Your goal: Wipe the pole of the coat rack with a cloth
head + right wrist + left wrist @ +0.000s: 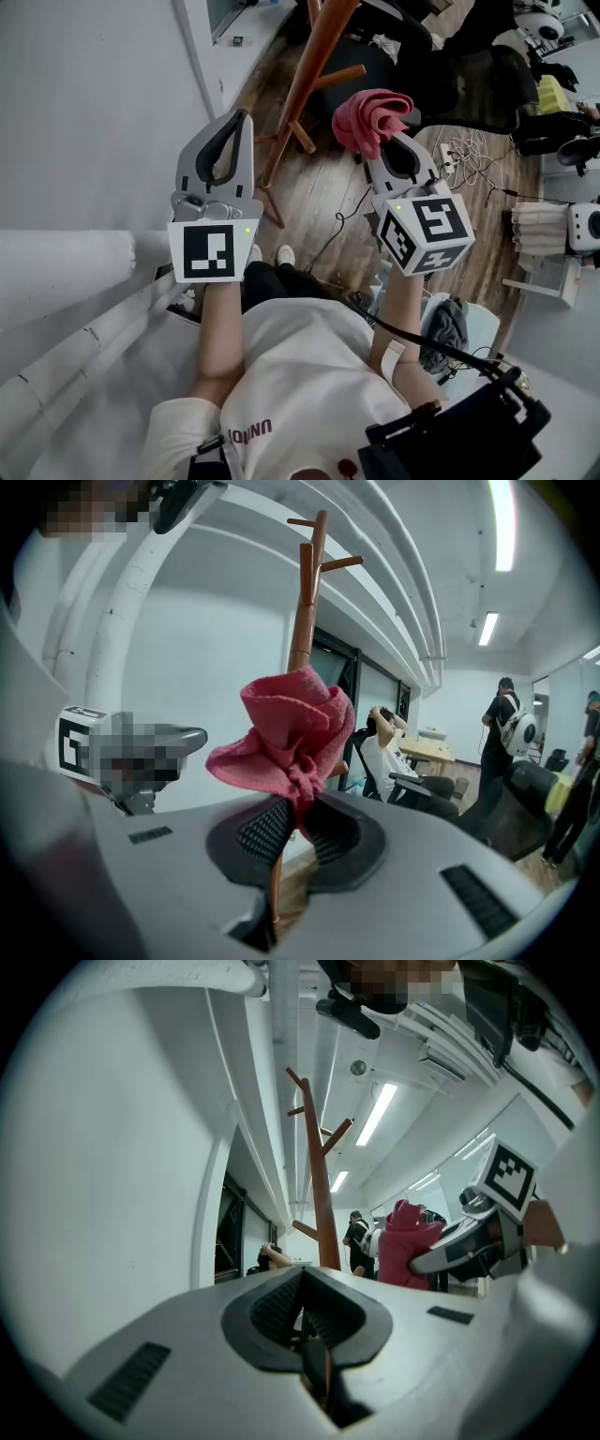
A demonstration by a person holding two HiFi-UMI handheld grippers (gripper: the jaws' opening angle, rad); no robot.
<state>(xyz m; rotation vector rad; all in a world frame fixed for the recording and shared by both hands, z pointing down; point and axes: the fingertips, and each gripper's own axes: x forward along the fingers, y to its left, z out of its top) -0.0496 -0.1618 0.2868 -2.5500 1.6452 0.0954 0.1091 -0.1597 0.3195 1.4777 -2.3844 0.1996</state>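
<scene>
A black office chair (469,80) and loose cables (466,150) occupy the wooden floor (319,192).

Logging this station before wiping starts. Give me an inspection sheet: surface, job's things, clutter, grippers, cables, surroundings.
Surface: bare wood floor.
Job's things: wooden coat rack pole stands upright; pink cloth is bunched, apart from it.
Clutter: black office chair beyond the rack.
Grippers: left gripper jaws together, empty; right gripper jaws clamped on the cloth.
Cables: loose cables on the floor, right of the rack.
Surroundings: white pipes at left; people in the background.
</scene>
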